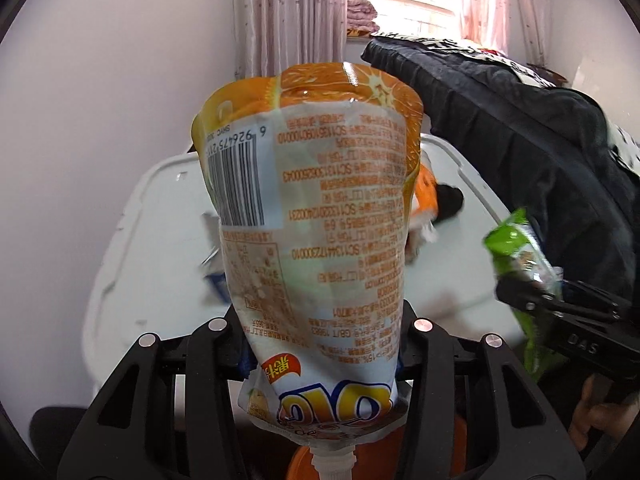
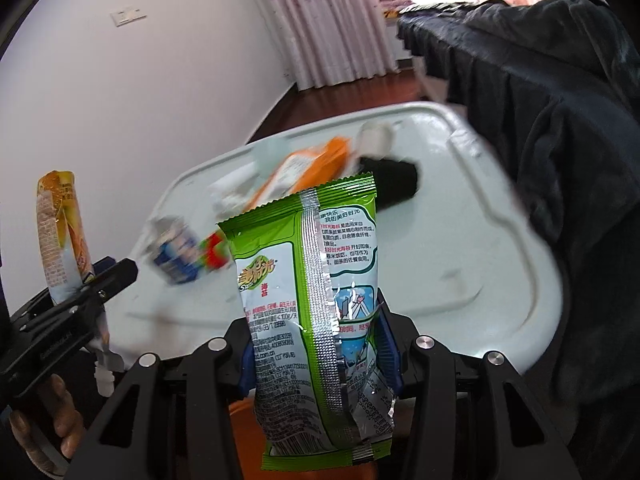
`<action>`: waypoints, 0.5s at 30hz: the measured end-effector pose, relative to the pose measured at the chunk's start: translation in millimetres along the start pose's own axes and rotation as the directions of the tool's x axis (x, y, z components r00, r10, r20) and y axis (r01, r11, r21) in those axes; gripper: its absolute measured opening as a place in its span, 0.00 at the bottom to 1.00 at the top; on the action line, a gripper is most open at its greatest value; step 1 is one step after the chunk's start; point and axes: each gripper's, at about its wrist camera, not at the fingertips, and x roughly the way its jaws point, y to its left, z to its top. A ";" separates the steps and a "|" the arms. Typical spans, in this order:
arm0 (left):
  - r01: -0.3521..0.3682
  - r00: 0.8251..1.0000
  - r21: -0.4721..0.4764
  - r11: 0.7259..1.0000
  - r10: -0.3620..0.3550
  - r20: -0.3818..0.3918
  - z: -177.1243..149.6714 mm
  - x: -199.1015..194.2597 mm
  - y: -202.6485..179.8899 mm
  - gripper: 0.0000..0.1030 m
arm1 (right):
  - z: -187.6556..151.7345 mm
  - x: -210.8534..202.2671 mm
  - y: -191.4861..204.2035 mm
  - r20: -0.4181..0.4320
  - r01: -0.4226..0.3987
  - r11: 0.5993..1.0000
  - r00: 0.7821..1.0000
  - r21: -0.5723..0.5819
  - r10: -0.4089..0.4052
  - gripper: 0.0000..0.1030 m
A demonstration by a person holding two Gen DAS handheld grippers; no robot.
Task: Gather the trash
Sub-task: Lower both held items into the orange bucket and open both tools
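My left gripper [image 1: 320,356] is shut on an orange juice pouch [image 1: 312,208], spout downward, held upright above a white table. It also shows at the left of the right wrist view [image 2: 60,236]. My right gripper [image 2: 316,344] is shut on a green snack wrapper [image 2: 316,300], also seen at the right of the left wrist view [image 1: 516,248]. On the white table [image 2: 460,240] lie an orange wrapper [image 2: 308,168], a blue and white carton [image 2: 176,256], a red and green wrapper [image 2: 216,252] and a black item [image 2: 396,180].
A dark jacket [image 2: 560,120] hangs over furniture right of the table. A white wall [image 2: 120,100] runs along the left. Curtains [image 2: 320,20] and a window are at the back, with wooden floor [image 2: 352,96] beyond the table.
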 end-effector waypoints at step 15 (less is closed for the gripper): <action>0.060 0.914 -0.095 0.994 -0.093 -0.395 -123.7 20.1 31.8 0.44 | -118.8 -12.1 56.8 -0.226 0.029 0.998 0.973 -0.047 -0.039 0.47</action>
